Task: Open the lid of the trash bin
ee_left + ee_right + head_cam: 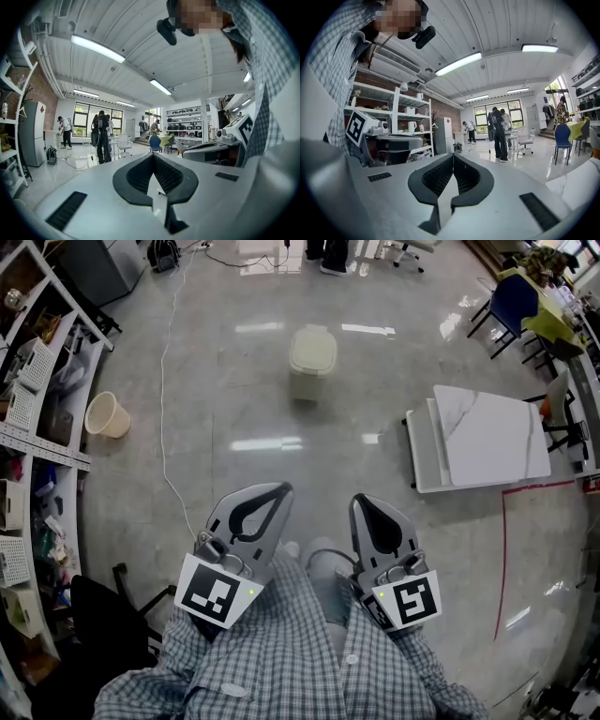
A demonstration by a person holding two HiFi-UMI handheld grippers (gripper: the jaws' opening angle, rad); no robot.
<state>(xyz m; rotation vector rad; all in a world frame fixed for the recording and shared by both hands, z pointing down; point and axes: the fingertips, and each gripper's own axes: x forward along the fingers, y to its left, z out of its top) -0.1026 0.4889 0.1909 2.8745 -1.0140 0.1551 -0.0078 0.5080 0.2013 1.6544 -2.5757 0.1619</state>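
Note:
The trash bin (312,359) is a pale beige bin with its lid down. It stands alone on the glossy floor, well ahead of me in the head view. Both grippers are held close to my body, far short of the bin. The left gripper (283,488) is shut with nothing in it, its tips meeting (153,155). My right gripper (360,501) is also shut and empty (453,155). Both gripper views look level across the room and do not show the bin.
A beige bucket (107,415) sits by the shelving (33,442) on the left. A white cable (167,418) trails over the floor. White marble-look boards (486,438) lie at the right, near a red tape line (503,549). People stand far off (101,136).

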